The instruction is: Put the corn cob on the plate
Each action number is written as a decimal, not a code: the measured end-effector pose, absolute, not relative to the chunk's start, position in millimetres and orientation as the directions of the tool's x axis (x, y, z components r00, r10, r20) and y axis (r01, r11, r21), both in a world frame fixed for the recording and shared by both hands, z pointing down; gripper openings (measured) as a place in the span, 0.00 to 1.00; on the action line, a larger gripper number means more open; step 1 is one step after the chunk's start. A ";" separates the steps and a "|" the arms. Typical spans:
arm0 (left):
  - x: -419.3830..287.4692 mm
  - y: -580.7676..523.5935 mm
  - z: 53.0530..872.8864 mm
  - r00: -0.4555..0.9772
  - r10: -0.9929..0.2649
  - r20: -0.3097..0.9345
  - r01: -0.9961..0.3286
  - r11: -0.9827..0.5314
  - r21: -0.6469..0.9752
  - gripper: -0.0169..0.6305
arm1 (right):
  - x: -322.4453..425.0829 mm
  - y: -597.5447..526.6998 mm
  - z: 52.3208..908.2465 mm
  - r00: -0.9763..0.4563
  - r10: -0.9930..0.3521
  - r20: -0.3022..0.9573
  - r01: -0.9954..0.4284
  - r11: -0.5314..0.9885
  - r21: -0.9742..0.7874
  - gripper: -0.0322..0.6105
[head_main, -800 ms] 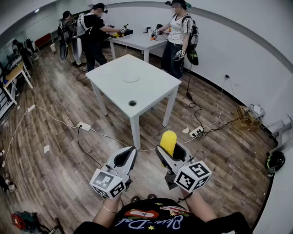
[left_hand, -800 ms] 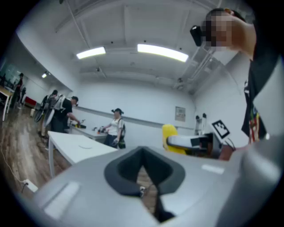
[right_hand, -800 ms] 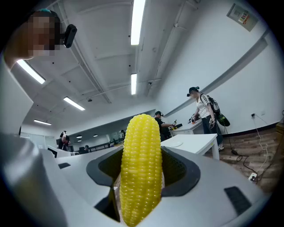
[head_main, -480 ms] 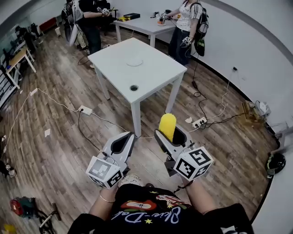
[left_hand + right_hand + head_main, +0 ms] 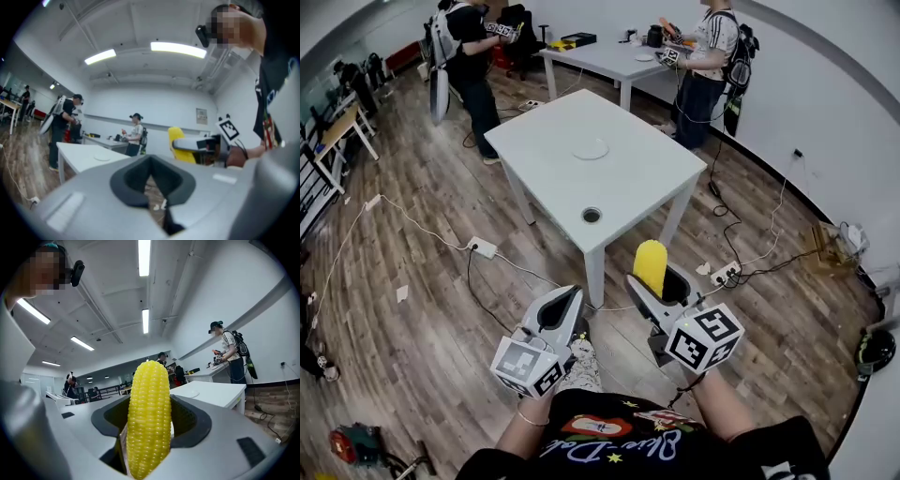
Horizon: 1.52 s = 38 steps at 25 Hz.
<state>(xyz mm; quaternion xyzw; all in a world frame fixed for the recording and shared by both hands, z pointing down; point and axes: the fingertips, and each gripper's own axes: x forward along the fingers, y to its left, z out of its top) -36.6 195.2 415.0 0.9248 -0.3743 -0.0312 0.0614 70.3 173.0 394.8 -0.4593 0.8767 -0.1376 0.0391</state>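
You are drawing nearer the table (image 5: 623,183) than in the earlier frame, your right gripper (image 5: 659,281) is clamping the cob (image 5: 651,265), well short of the plate (image 5: 591,149) lying on the table, your left gripper (image 5: 572,298) is holding its jaws together, empty.

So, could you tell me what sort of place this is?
Probably a shared lab or workroom: plain white tables on a wooden floor, a power strip and cables trailing across it, and other people working at the far table.
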 end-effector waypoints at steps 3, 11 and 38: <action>-45.6 123.4 416.7 0.737 -0.676 -0.019 -0.668 -0.732 0.133 0.01 | 60.0 105.9 392.1 -0.566 -0.823 0.043 -0.798 0.534 -0.280 0.46; -69.7 -54.6 399.5 0.759 -0.650 -0.037 -0.640 -0.755 0.140 0.01 | 31.4 -61.4 384.3 -0.531 -0.845 0.060 -0.820 0.494 -0.289 0.46; -57.0 -259.3 419.2 0.661 -0.749 0.051 -0.747 -0.650 0.138 0.01 | 50.9 -386.3 502.4 -0.551 -0.692 0.467 -0.834 0.472 -0.284 0.46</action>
